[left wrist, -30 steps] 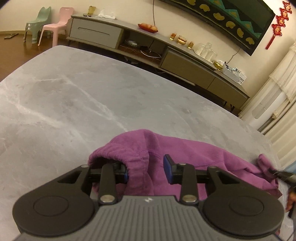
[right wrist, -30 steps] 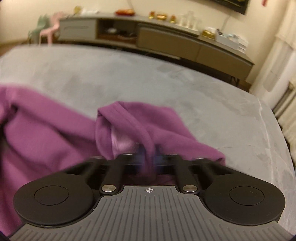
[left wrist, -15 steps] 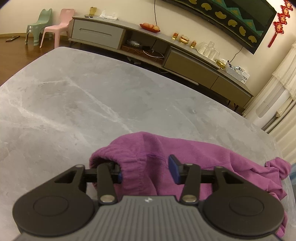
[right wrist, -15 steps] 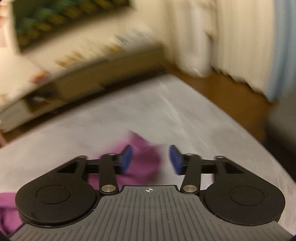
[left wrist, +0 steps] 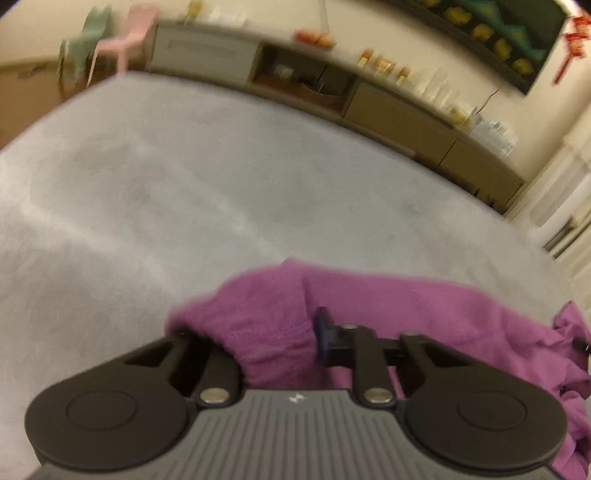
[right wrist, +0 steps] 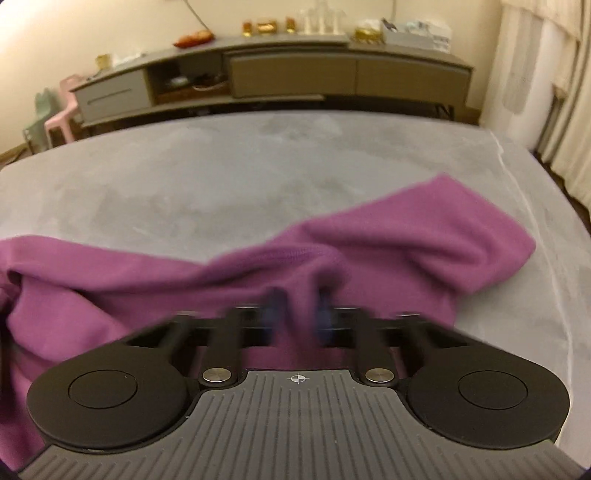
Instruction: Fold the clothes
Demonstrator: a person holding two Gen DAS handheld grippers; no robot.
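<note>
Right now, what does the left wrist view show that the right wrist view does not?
Only the left wrist view shows the dark patterned wall hanging and the left gripper, its jaws closing on a gathered hem. Only the right wrist view shows the right gripper, shut on a fold. Both show the purple garment, the grey table and the sideboard.

Left wrist: close behind the left gripper [left wrist: 273, 339], angled down.
Right wrist: close behind the right gripper [right wrist: 297, 314], likewise.
Shared: purple garment [left wrist: 388, 306], grey table [right wrist: 221, 177], sideboard [right wrist: 295, 74] ahead.
</note>
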